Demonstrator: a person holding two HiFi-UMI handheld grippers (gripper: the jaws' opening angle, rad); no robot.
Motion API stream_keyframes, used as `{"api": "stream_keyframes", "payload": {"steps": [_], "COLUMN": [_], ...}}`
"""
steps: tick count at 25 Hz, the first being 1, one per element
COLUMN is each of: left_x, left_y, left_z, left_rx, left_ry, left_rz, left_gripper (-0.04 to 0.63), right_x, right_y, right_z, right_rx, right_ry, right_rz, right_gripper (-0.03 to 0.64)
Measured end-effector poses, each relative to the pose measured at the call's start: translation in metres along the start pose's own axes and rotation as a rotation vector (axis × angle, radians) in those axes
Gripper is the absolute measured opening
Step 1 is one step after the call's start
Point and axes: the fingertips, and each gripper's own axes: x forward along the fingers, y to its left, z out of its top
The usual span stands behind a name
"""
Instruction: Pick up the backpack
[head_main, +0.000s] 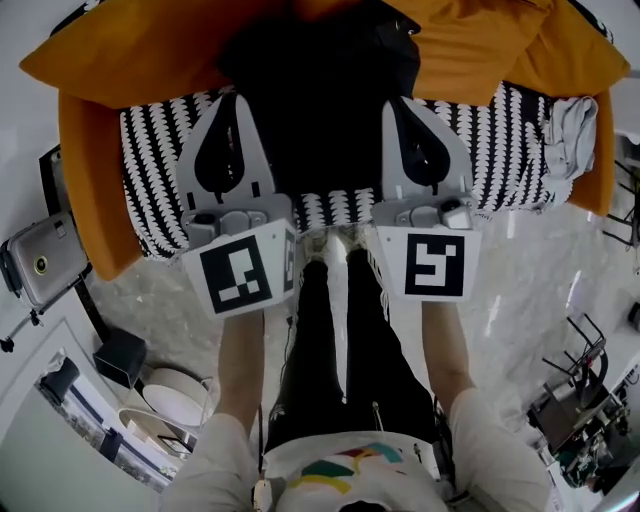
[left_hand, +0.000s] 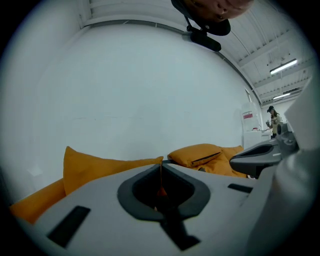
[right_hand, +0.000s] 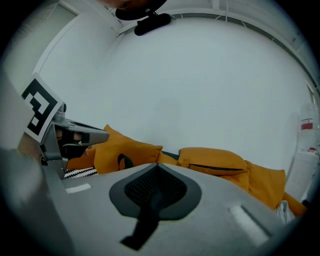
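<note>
Head view: backpack (head_main: 320, 95) on black-and-white seat (head_main: 160, 150), orange cushions (head_main: 130, 50), pale floor (head_main: 540, 290)

The black backpack (head_main: 320, 90) is lying in the upper middle of the head view, resting on a black-and-white patterned cover (head_main: 515, 150). Orange cushions (head_main: 130, 50) are sitting just behind it along the frame's top. Its dark surface is showing almost no detail.

Black backpack (head_main: 320, 100), orange sofa (head_main: 80, 180), black-and-white scalloped cover (head_main: 155, 150), pale marbled floor (head_main: 540, 270), black trousers (head_main: 325, 350)
</note>
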Motion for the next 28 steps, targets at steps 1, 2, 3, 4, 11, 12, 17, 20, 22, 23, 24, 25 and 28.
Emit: {"api": "stream_keyframes", "payload": {"steps": [1,2,3,4,11,12,17,20,22,23,24,25,28], "left_x": [-0.001,-0.002,-0.002,-0.002,0.0,0.0,0.001,0.004,0.006,0.008,0.011,0.013,0.023], "left_y": [0.0,0.0,-0.001,-0.001,0.003,0.005,0.025,0.035,0.045,0.048,0.048,0.047,0.037], "left_z": [-0.005,-0.009,-0.013,-0.017,-0.032,-0.032,-0.048,-0.073,-0.096,-0.11,-0.124,-0.139,-0.181], "left_rx": [-0.005,-0.01,-0.019,-0.03,-0.034,-0.034,-0.06,-0.089,-0.088,-0.085,-0.083,-0.084,-0.086], "left_ry": [0.011,0.019,0.025,0.03,0.06,0.058,0.085,0.143,0.198,0.229,0.26,0.289,0.373], "left_rz": [0.0,-0.002,-0.006,-0.009,0.01,0.017,0.038,0.028,0.047,0.052,0.053,0.052,0.032], "left_gripper": [0.017,0.017,0.017,0.017,0.017,0.017,0.033,0.166,0.166,0.172,0.189,0.205,0.222], "right_x": [0.0,0.0,0.0,0.0,0.004,0.005,0.008,0.015,0.019,0.022,0.024,0.027,0.036], "right_y": [0.002,0.003,0.004,0.005,-0.001,-0.003,-0.013,-0.018,-0.026,-0.03,-0.034,-0.038,-0.045], "right_z": [-0.004,-0.007,-0.009,-0.011,-0.024,-0.024,-0.027,-0.036,-0.043,-0.049,-0.058,-0.069,-0.101], "right_rx": [0.001,0.002,0.003,0.005,0.024,0.027,0.069,0.085,0.095,0.1,0.106,0.111,0.11], "right_ry": [0.008,0.013,0.017,0.021,0.047,0.044,0.045,0.075,0.088,0.097,0.11,0.127,0.189], "right_rz": [0.003,0.006,0.008,0.01,0.017,0.017,-0.016,-0.01,-0.035,-0.051,-0.061,-0.065,-0.07], "right_gripper": [0.005,0.005,0.005,0.005,0.005,0.005,0.006,0.184,0.186,0.192,0.203,0.212,0.222]}}
